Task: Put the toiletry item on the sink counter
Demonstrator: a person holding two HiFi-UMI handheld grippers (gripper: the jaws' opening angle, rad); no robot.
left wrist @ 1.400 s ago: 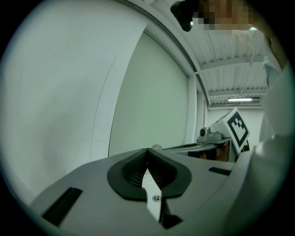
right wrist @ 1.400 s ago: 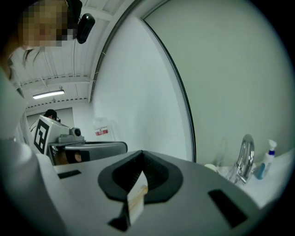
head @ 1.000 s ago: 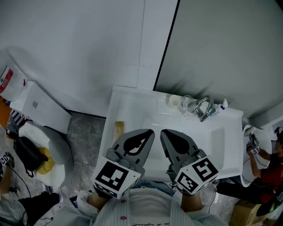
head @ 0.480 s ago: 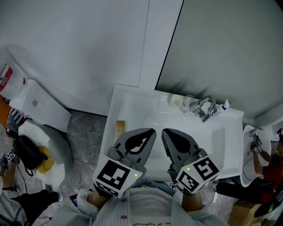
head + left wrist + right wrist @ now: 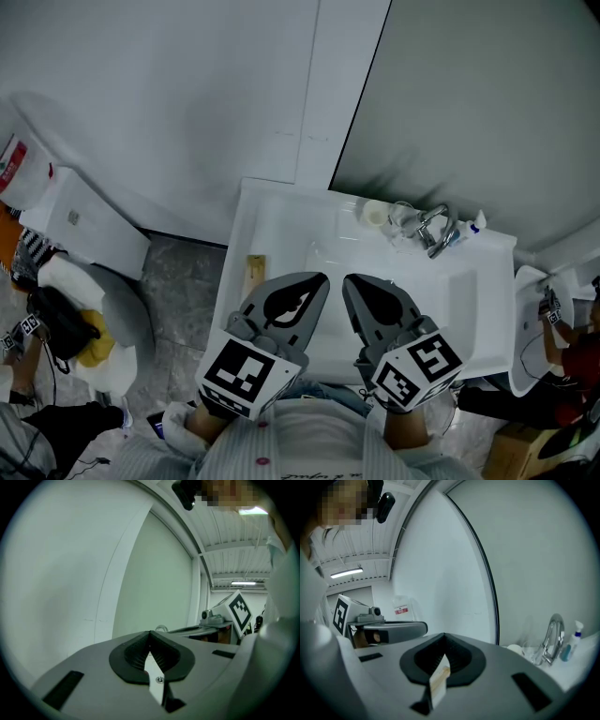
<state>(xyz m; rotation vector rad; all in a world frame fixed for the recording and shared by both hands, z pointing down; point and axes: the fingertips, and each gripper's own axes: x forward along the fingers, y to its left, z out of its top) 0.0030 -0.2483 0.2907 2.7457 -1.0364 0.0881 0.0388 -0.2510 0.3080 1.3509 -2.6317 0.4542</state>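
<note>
Both grippers hang side by side over the front of the white sink counter (image 5: 272, 220). The left gripper (image 5: 324, 277) is shut with nothing held, its tips meeting in the left gripper view (image 5: 150, 633). The right gripper (image 5: 346, 279) is shut too and holds nothing (image 5: 444, 634). A small wooden piece (image 5: 253, 272) lies on the counter's left rim, just left of the left gripper. At the back stand a faucet (image 5: 433, 230), a clear glass (image 5: 401, 218), a white cup (image 5: 374, 213) and a small bottle with a blue part (image 5: 473, 223). The right gripper view shows the faucet (image 5: 551, 637) and bottle (image 5: 572, 644) too.
A toilet (image 5: 94, 309) stands at the left with a black and yellow bundle (image 5: 70, 333) on its lid. A person (image 5: 572, 356) works at the far right edge beside another basin (image 5: 530, 309). White wall and a grey panel (image 5: 487, 103) rise behind the sink.
Both grippers stay shut in the same place. The view has shifted slightly, and the person at the right edge has moved their hand.
</note>
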